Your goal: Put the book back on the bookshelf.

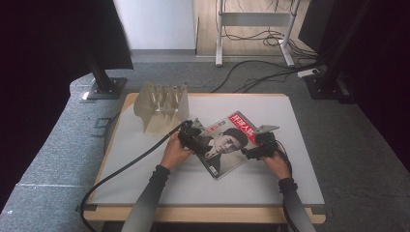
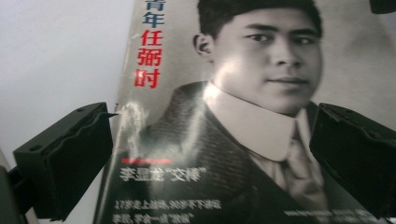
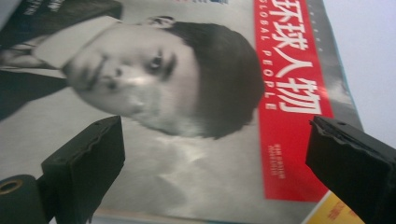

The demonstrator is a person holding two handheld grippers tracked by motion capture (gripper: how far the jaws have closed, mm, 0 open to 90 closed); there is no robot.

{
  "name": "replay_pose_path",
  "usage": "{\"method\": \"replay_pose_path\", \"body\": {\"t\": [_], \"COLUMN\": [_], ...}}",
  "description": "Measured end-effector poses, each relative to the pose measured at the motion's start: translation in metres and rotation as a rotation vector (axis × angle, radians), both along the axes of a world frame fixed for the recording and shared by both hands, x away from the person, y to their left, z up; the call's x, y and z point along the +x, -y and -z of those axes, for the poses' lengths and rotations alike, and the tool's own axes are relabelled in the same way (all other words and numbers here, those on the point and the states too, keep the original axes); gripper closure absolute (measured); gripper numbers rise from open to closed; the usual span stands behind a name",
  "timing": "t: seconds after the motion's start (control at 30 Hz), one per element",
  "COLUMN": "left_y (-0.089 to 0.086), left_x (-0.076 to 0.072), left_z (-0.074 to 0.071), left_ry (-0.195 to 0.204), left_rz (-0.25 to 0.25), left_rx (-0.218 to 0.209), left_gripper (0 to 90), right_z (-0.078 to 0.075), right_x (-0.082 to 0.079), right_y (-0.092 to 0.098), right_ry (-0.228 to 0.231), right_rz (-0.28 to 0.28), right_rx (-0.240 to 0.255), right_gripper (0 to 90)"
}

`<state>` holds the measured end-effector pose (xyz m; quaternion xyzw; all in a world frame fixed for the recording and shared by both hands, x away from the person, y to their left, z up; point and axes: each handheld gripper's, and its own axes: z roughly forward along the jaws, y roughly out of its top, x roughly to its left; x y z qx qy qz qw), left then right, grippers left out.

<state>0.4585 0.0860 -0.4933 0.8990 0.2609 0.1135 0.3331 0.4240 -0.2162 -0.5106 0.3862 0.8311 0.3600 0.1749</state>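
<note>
Magazine (image 1: 228, 145) lies flat and askew, black-and-white portrait cover with red title band, both claws spread apart above it.

On the table (image 1: 145, 188) there's 1 magazine (image 1: 231, 145), lying flat, and 1 pale slotted rack (image 1: 162, 107) at the far left. Working over the magazine are 2 grippers, the left gripper (image 1: 192, 137) and the right gripper (image 1: 258, 145).
</note>
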Motion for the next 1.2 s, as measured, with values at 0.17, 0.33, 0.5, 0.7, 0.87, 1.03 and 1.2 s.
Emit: {"method": "replay_pose_path", "body": {"t": [0.17,0.33,0.5,0.7,0.87,1.03,1.2], "left_y": [-0.001,-0.001,-0.002,-0.002,-0.002,0.002,0.002], "left_x": [0.011,0.018,0.024,0.028,0.03,0.024,0.018], "left_z": [0.009,0.02,0.027,0.031,0.032,0.033,0.033], "left_ry": [-0.015,-0.036,-0.05,-0.076,-0.08,-0.072,-0.075], "left_rz": [-0.016,-0.035,-0.047,-0.051,-0.058,-0.034,-0.041], "left_rx": [0.006,0.02,0.017,-0.026,-0.038,-0.038,-0.034], "left_gripper": [0.0,0.0,0.0,0.0,0.0,0.0,0.0], "right_z": [0.006,0.01,0.012,0.015,0.018,0.019,0.017], "right_x": [0.013,0.023,0.032,0.038,0.046,0.045,0.042], "right_y": [0.007,0.014,0.023,0.032,0.039,0.036,0.035], "right_ry": [-0.016,-0.023,-0.041,-0.051,-0.079,-0.082,-0.095], "right_rz": [0.018,0.027,0.037,0.044,0.048,0.014,0.013], "right_rx": [-0.015,-0.031,-0.038,-0.033,-0.002,0.013,0.014], "right_gripper": [4.2,4.2,4.2,4.1,3.8,4.2,5.6]}}
